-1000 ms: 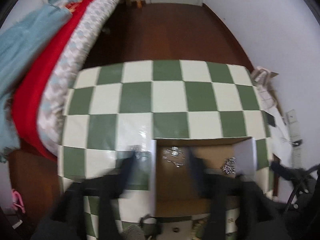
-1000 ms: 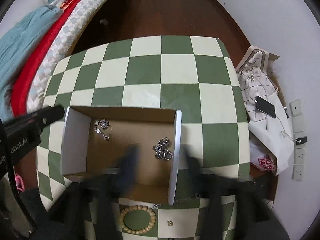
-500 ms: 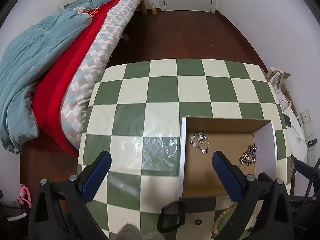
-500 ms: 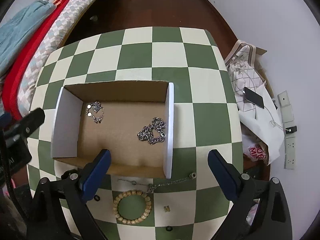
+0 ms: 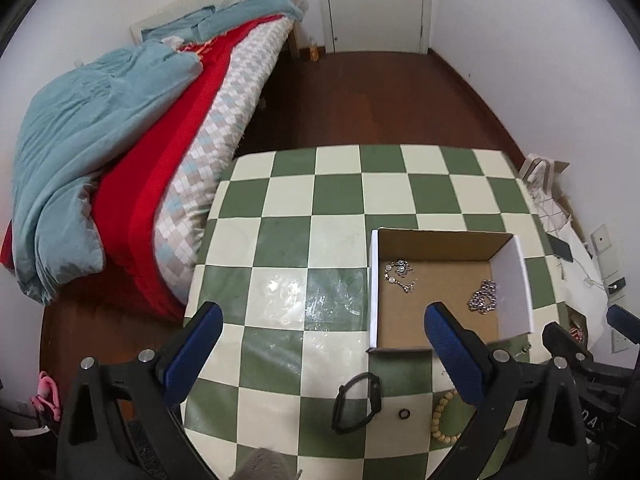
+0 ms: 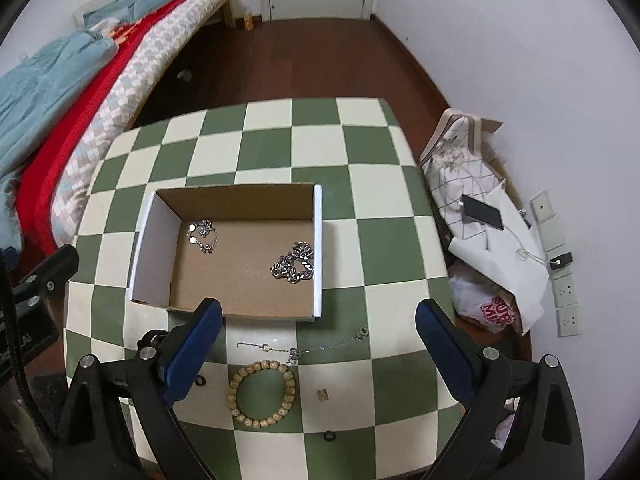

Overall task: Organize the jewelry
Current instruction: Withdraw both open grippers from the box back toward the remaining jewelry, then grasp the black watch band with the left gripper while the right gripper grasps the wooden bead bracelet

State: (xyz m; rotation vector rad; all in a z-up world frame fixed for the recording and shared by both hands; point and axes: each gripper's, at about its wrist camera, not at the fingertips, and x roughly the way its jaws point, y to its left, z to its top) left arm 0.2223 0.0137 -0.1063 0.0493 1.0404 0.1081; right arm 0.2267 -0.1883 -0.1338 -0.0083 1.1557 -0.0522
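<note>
An open cardboard box [image 6: 316, 248] stands on the green-and-white checkered table [image 6: 376, 236]. Inside lie a thin silver bracelet [image 6: 203, 235] and a chunky silver chain [image 6: 294, 267]; both show in the left wrist view too, the bracelet [image 5: 400, 274] and the chain [image 5: 484, 297]. In front of the box lie a thin chain [image 6: 304, 347], a wooden bead bracelet [image 6: 262, 394], a small gold piece [image 6: 322, 394] and small black rings [image 6: 329, 436]. A black watch band [image 5: 357, 402] lies near the left gripper. My left gripper [image 5: 320, 348] and right gripper [image 6: 318, 344] are both open, empty, held above the table's front.
A bed with red and blue covers [image 5: 120, 152] lies left of the table. Bags and a phone [image 6: 480, 212] sit on the floor at the right by the wall. A door [image 5: 374, 4] is at the far end.
Both grippers have pulled back and risen from the box and opened. The box and the loose jewelry have stayed in place.
</note>
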